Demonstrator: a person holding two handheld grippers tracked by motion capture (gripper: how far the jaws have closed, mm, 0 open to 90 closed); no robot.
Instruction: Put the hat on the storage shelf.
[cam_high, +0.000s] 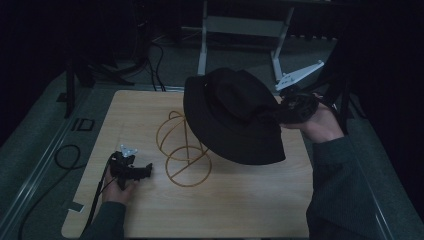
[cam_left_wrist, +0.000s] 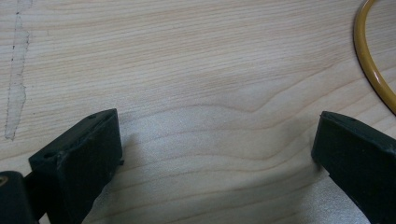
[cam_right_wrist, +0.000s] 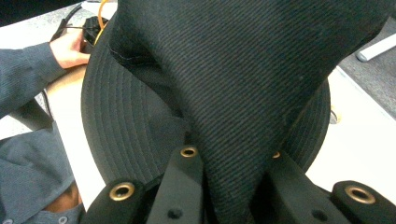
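- Between my right gripper's (cam_right_wrist: 229, 186) jaws sits a fold of the black hat (cam_high: 232, 115); they are clamped on it, and I judge that pinch is what keeps the hat in the air, tilted over the table (cam_high: 210, 210).
- Ahead of those jaws the brim spreads wide, so the hat hangs just above the yellow wire stand (cam_high: 182, 145), probably lined up to be lowered onto it.
- Between my left gripper's (cam_left_wrist: 215, 140) jaws there is only bare wood; they stand wide apart, holding nothing, resting low on the table, likely parked while the right does the work.
- Beyond the left jaws, to their right, an arc of the stand's ring is cut off by the frame edge.
- Under the hat, the top of the stand is hidden, so I cannot tell whether they touch.
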